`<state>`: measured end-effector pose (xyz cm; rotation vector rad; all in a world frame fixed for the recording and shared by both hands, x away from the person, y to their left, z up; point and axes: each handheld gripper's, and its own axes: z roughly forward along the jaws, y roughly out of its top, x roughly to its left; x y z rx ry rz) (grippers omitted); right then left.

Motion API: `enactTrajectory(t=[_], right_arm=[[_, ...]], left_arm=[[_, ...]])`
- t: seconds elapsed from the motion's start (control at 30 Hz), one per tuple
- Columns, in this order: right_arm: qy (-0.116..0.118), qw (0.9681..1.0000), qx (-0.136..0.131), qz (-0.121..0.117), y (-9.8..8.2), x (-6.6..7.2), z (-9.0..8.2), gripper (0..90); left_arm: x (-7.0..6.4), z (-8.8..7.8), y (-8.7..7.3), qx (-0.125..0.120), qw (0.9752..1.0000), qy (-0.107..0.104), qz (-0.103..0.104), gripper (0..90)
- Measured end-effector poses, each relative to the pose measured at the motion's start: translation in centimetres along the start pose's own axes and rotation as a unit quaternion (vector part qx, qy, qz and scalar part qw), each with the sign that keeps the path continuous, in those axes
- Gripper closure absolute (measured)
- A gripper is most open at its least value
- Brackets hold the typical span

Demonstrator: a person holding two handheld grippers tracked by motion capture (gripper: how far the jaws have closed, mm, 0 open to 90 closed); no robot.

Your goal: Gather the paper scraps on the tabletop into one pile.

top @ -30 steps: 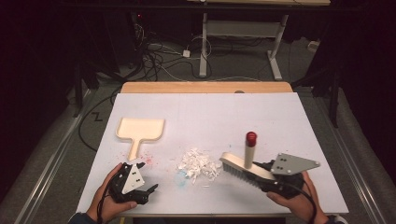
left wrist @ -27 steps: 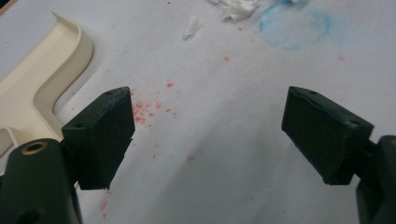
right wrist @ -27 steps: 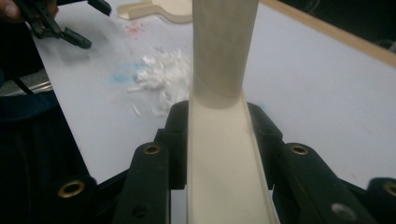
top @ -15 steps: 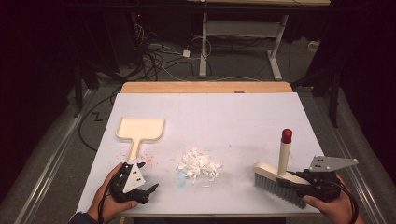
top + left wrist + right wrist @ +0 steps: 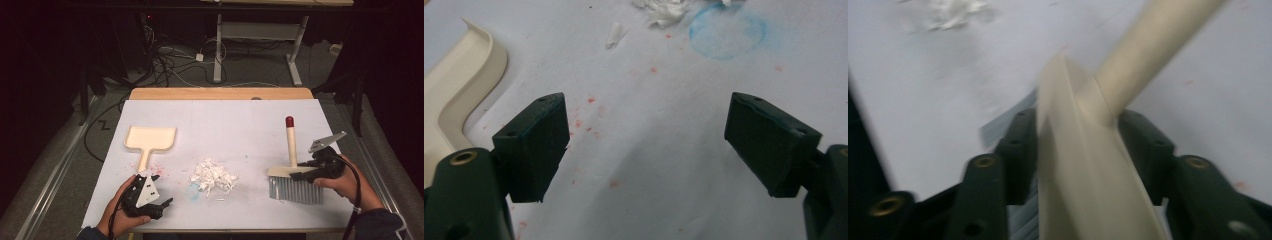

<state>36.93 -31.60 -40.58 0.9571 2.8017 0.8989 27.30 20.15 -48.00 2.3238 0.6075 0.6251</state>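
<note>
Fingers (image 5: pixel 531 145) of the left gripper (image 5: pixel 162 207), at the near edge of the surface (image 5: pixel 235 125), stand spread wide with nothing between them, hovering over white paper freckled with red specks. Beside a faint blue ring (image 5: pixel 727 31) lies a stray scrap of the pile.

At the near right, the right gripper (image 5: pixel 301 175) straddles the back of the brush (image 5: pixel 292 187). Its fingers have just been opening and now flank the pale head with the grip apparently let go, though blur in the right gripper view hides the exact gap. The brush rests bristles-down on the surface, well apart from the pile. Its head is a flat cream block over a dense row of grey bristles, and its round, smooth handle rises to a red cap (image 5: pixel 289 121).

The step in hand appears to be parking the brush. It is done well if the fingers part evenly and draw straight back, so that neither pad drags the head and tips the tall handle.

Farther in, at the middle, lies the heap of paper scraps (image 5: pixel 212 176), white, crumpled and light, easily scattered by a draught or nudge. Beyond it to the left lies the dustpan (image 5: pixel 150 140), cream, shallow, with a raised rim and a short flat handle pointing toward the left gripper. A bare wooden strip edges the far side.
</note>
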Motion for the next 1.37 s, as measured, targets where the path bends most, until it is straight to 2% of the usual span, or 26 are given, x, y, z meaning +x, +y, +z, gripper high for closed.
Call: enactTrajectory(t=[0.07,0.1,0.13,0.23,0.3,0.37,0.43,0.5,0.57,0.6,0.63,0.67,0.73,0.8,0.83,0.87,0.93,0.97,1.03,1.17,1.37], right_arm=[[-0.04,0.9991,0.003,0.009,0.9,-0.5,0.4,40.7],[-0.06,0.9981,0.004,0.015,1.2,-0.8,0.5,38.4],[-0.079,0.9967,-0.009,0.016,1.4,-1.0,0.3,43.3],[-0.125,0.9896,-0.064,0.033,1.2,-0.7,-0.7,37.8],[-0.163,0.9813,-0.099,0.026,0.8,0.3,-1.2,37.3],[-0.198,0.9711,-0.133,-0.005,0.3,1.8,-1.4,33.4],[-0.231,0.9563,-0.178,-0.022,-0.5,3.5,-1.3,31.2],[-0.247,0.9435,-0.219,-0.03,-1.5,5.3,-0.8,28.2],[-0.258,0.9373,-0.229,-0.051,-2.4,6.9,-0.3,26.5],[-0.26,0.934,-0.239,-0.052,-2.8,7.6,-0.2,25.8],[-0.255,0.933,-0.249,-0.048,-3.1,8.2,-0.1,25.9],[-0.253,0.9335,-0.25,-0.048,-3.4,8.7,0.1,25.0],[-0.259,0.9313,-0.252,-0.047,-3.8,9.5,0.3,24.2],[-0.254,0.934,-0.247,-0.047,-4.0,10.1,0.4,23.0],[-0.258,0.9333,-0.245,-0.049,-4.1,10.3,0.5,23.1],[-0.261,0.9333,-0.242,-0.05,-4.1,10.4,0.6,22.9],[-0.261,0.9354,-0.234,-0.047,-4.2,10.3,0.8,22.4],[-0.263,0.935,-0.234,-0.045,-4.2,10.2,0.8,22.4],[-0.256,0.9372,-0.234,-0.039,-4.2,9.9,1.0,22.4],[-0.257,0.9376,-0.231,-0.037,-4.4,9.7,1.1,22.3],[-0.261,0.9349,-0.238,-0.037,-4.5,9.7,0.9,22.3]], left_arm=[[0.0,-0.1,0.1,-0.005,1.0,0.001,-0.003,16.9],[0.0,-0.2,0.1,-0.007,1.0,0.002,-0.003,16.9],[0.0,-0.2,0.1,-0.009,0.9999,0.002,-0.004,16.9],[0.1,-0.2,0.2,-0.011,0.9999,0.001,-0.005,16.8],[0.2,-0.1,0.3,-0.014,0.9999,0.004,-0.009,16.8],[0.3,-0.1,0.3,-0.016,0.9998,0.006,-0.013,16.8],[0.3,0.1,0.3,-0.015,0.9998,0.009,-0.014,16.7],[0.3,0.1,0.3,-0.011,0.9998,0.009,-0.012,16.7],[0.0,0.0,0.3,-0.01,0.9999,0.011,-0.008,16.7],[-0.1,-0.1,0.3,-0.011,0.9999,0.011,-0.008,16.7],[-0.1,-0.2,0.3,-0.01,0.9999,0.011,-0.007,16.7],[-0.2,-0.2,0.2,-0.008,0.9999,0.01,-0.007,16.7],[-0.3,-0.4,0.2,-0.009,0.9999,0.011,-0.005,16.6],[-0.3,-0.5,0.1,-0.011,0.9999,0.011,-0.005,16.6],[-0.3,-0.5,0.1,-0.013,0.9998,0.011,-0.007,16.6],[-0.3,-0.5,0.1,-0.013,0.9998,0.01,-0.007,16.6],[-0.2,-0.3,0.1,-0.012,0.9999,0.009,-0.006,16.6],[-0.1,-0.3,0.1,-0.012,0.9999,0.011,-0.003,16.6],[0.0,-0.1,0.2,-0.009,0.9999,0.01,-0.004,16.6],[0.0,0.1,0.3,-0.006,0.9999,0.012,-0.003,16.6],[-0.1,0.2,0.4,-0.004,0.9999,0.012,-0.007,16.6]])
